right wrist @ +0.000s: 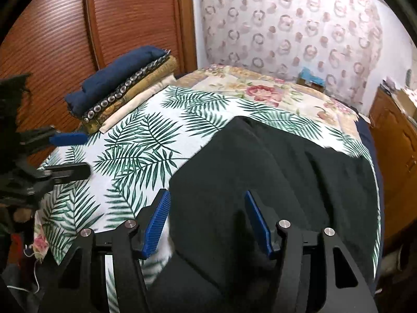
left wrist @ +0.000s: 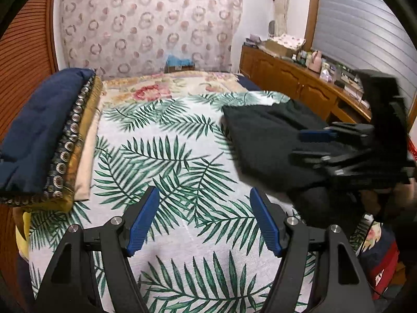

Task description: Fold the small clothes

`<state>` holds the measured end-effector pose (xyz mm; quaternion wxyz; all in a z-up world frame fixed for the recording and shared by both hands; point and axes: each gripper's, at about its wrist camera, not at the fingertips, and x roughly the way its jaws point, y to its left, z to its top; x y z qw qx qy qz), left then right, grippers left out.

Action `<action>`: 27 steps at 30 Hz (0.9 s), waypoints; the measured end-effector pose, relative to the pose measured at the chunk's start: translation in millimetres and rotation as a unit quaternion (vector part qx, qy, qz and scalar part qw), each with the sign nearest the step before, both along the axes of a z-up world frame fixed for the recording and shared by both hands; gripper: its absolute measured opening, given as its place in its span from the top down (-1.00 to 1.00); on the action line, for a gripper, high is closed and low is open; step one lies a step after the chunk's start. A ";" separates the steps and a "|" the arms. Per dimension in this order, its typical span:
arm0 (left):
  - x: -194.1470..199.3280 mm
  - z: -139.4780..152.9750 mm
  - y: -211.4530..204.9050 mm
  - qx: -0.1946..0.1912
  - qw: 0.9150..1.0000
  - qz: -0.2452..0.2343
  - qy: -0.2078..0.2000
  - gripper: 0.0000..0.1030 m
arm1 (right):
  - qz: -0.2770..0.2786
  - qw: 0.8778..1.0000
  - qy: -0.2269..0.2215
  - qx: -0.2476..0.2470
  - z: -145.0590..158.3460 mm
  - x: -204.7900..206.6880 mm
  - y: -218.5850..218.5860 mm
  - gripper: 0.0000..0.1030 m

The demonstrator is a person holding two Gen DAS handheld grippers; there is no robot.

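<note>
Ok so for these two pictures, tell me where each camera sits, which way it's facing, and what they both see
Left wrist view: sits on the left gripper, looking down its open fingers across the leaf-print bedspread toward the patterned curtain; the right gripper shows blurred at right.
Right wrist view: sits on the right gripper, fingers open over the black garment, facing the wooden shutter door; the left gripper shows at left.
Shared: bedspread, black garment, folded stack, curtain.
</note>
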<state>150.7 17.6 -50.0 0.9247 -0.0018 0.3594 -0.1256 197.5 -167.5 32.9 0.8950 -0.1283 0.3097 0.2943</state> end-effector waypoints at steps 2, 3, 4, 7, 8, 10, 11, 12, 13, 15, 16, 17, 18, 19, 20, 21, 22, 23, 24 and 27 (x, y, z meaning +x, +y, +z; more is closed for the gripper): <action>-3.6 3.0 3.2 0.004 1.000 0.006 -0.008 -0.41 | 0.011 1.000 0.008 -0.011 -3.0 8.8 10.5 -0.19; -4.1 4.8 4.0 0.005 1.000 0.008 -0.012 -0.41 | 0.017 1.000 0.014 -0.013 -4.6 10.9 15.0 -0.19; -5.1 5.9 5.1 0.005 1.000 0.009 -0.014 -0.41 | 0.023 0.999 0.022 -0.016 -6.8 14.8 19.1 -0.19; -6.2 6.7 9.7 0.003 1.000 0.012 -0.016 -0.41 | 0.034 0.998 0.040 -0.036 -15.4 28.4 38.6 -0.19; -6.8 6.4 10.0 0.004 1.000 0.013 -0.016 -0.41 | 0.034 0.997 0.043 -0.047 -19.9 31.2 42.1 -0.19; -6.8 4.2 11.2 0.004 1.000 0.012 -0.014 -0.41 | 0.031 0.996 0.037 -0.069 -26.3 34.9 47.9 -0.11; -6.9 2.9 12.2 0.005 1.000 0.013 -0.013 -0.41 | 0.027 0.996 0.030 -0.081 -27.4 35.7 49.1 0.01; -7.0 2.0 12.3 0.005 1.000 0.013 -0.012 -0.41 | 0.022 0.995 0.023 -0.091 -27.9 37.0 50.9 0.10; -6.7 0.7 13.1 0.004 1.000 0.014 -0.011 -0.41 | 0.019 0.995 0.018 -0.097 -27.5 37.8 53.8 0.15; -7.0 -1.2 13.8 0.000 1.000 0.015 -0.009 -0.41 | 0.017 0.993 0.004 -0.116 -28.9 36.7 58.6 0.57; -7.4 -1.7 13.7 -0.001 1.000 0.015 -0.008 -0.41 | 0.023 0.993 0.003 -0.119 -30.3 35.3 62.4 0.72; -7.4 -2.3 13.8 -0.001 1.000 0.015 -0.008 -0.41 | 0.024 0.993 0.005 -0.117 -28.6 35.8 62.0 0.79; -8.6 -2.4 12.7 -0.001 1.000 0.014 -0.008 -0.41 | 0.024 0.994 0.004 -0.109 -24.9 35.6 60.5 0.81; -9.7 -2.3 11.9 -0.002 1.000 0.013 -0.008 -0.41 | 0.025 0.996 0.005 -0.091 -18.5 34.8 55.6 0.82; -9.8 -2.7 11.4 -0.001 1.000 0.012 -0.008 -0.41 | 0.023 0.997 0.006 -0.071 -13.4 34.5 52.1 0.82; -10.1 -3.0 11.1 -0.001 1.000 0.011 -0.008 -0.41 | 0.018 0.999 0.006 -0.051 -4.6 36.0 43.0 0.82; -9.8 -3.4 10.3 0.000 1.000 0.009 -0.007 -0.41 | 0.012 0.999 0.005 -0.033 4.8 38.0 32.8 0.82; -9.1 -3.8 9.5 0.001 1.000 0.008 -0.007 -0.41 | 0.003 1.000 0.000 -0.021 13.7 40.8 23.0 0.83; -9.1 -4.3 8.8 0.001 1.000 0.007 -0.007 -0.41 | -0.007 1.000 -0.003 -0.011 21.0 44.2 13.6 0.83; -8.7 -5.4 7.0 -0.001 1.000 0.005 -0.006 -0.41 | -0.040 0.999 0.001 0.024 42.1 61.3 -21.2 0.83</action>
